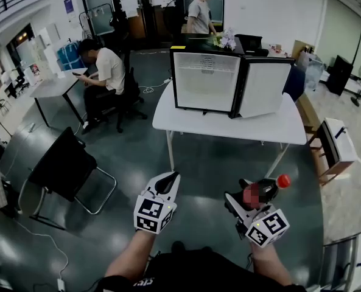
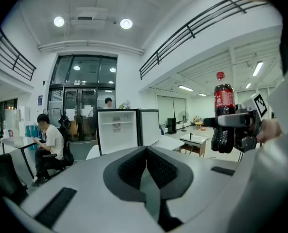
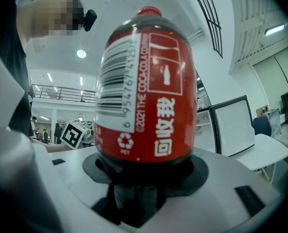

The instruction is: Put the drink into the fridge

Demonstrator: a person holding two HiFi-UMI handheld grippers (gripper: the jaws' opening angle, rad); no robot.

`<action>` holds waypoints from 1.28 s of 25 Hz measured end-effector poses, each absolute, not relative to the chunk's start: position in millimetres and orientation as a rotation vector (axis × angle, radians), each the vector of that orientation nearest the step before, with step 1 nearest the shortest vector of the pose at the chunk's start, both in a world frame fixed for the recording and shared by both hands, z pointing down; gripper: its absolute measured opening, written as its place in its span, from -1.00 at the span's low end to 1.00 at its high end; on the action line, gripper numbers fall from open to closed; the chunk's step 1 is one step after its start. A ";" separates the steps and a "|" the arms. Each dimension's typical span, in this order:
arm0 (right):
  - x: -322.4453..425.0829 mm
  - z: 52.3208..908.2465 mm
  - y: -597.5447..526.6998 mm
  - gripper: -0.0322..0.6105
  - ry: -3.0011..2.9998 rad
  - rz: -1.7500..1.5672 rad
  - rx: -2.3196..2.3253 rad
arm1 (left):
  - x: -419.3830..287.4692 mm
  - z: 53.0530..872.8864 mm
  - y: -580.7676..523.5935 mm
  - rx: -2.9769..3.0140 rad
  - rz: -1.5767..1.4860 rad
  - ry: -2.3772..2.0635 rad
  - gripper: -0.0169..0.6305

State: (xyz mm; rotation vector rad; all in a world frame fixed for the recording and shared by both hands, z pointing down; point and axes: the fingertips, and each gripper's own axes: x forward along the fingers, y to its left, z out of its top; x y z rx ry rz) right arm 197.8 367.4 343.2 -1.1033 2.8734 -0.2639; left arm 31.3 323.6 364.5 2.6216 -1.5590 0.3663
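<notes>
Both forearms reach forward side by side, well short of the white table (image 1: 229,128) where the fridge (image 1: 204,81) stands with its door open. The left gripper (image 1: 170,178) dips slightly, its jaws pressed together on nothing. The right gripper (image 1: 251,198) is level, its jaws spread wide and clamped round the cola bottle (image 1: 269,188). From overhead the bottle's tilt is hard to judge, but the left gripper view shows it upright. Only the right gripper view shows its label (image 3: 144,106).
</notes>
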 end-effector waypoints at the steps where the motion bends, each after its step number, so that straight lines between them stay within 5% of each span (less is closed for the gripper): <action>1: 201.3 343.9 369.2 -0.06 2.876 -0.264 -1.100 | 36.5 365.1 324.9 2.627 0.378 -1.561 -0.90; 12: 195.3 365.5 350.8 -0.06 2.892 -0.311 -1.123 | 35.1 381.3 301.4 2.614 0.312 -1.506 -0.90; 32: -21.4 362.9 195.5 -0.06 2.757 -0.313 -1.312 | -175.6 385.4 134.4 2.758 0.338 -1.329 -0.90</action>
